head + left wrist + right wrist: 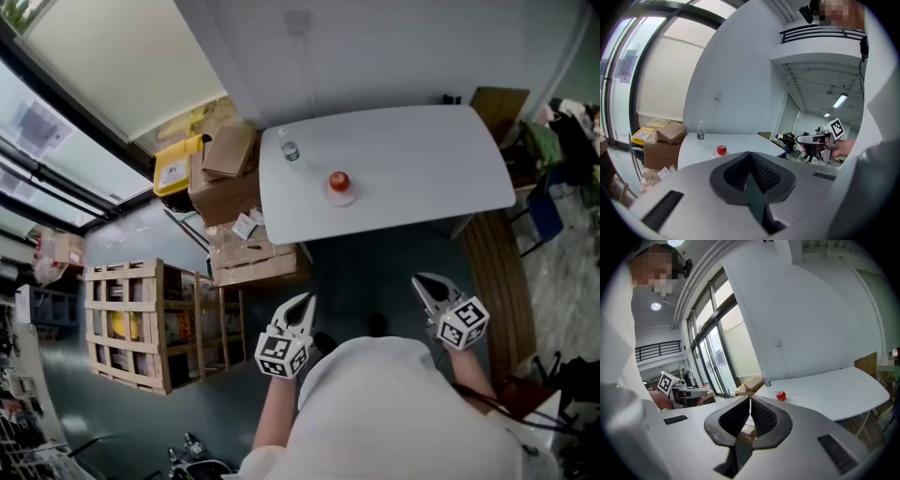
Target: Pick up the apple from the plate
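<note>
Table (422,159) | apple (338,180) on plate (341,198), well ahead of jaws | left gripper (304,300), right gripper (421,279) together

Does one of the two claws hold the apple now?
No, the apple sits on its plate on the table, apart from the left claw and the right claw.

Table (412,159), centre of the head view: the top is bare over its whole right half and along the near edge. Only two obstacles stand on it, well apart: a bottle (290,150) at its upper left corner, and the apple (339,180) on its plate (341,198), left of centre. You have open passage to the plate from the right and from the near edge. Dark floor (375,281) lies open between the table and your left gripper (305,301) and right gripper (422,280). Cardboard boxes (230,173) crowd the table's left edge. A wooden crate (141,323) blocks the lower left.
</note>
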